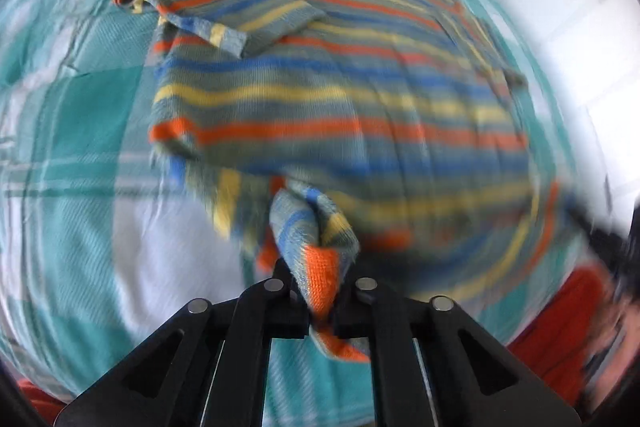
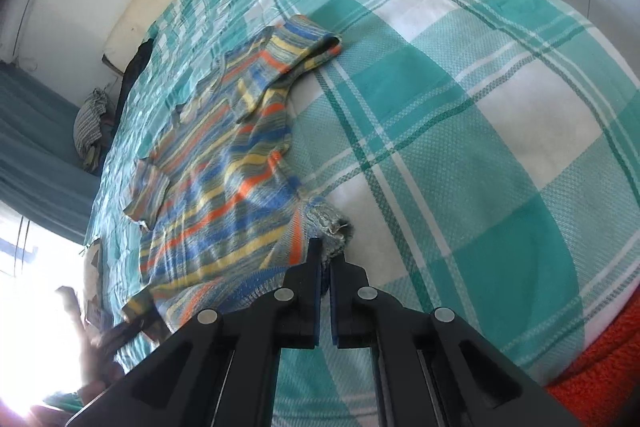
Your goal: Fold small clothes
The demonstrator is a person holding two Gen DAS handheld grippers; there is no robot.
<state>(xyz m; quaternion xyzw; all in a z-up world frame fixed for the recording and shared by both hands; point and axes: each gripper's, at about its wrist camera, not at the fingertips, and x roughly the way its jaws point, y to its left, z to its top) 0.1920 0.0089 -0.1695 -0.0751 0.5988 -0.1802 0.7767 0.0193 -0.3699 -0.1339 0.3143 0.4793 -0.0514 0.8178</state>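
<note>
Black left gripper (image 1: 320,301) pinches one hem corner of the single striped knit shirt (image 1: 340,99); the right gripper (image 2: 325,267) clamps another corner. Beneath the shirt spreads one teal-and-white checked woven sheet (image 2: 460,131), wrinkled.

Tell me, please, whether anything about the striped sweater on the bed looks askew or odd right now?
Yes: the striped sweater is not flat on the checked bedspread. One sleeve lies folded across the body, and both lower corners are bunched, one in the left gripper and one in the right gripper.
</note>
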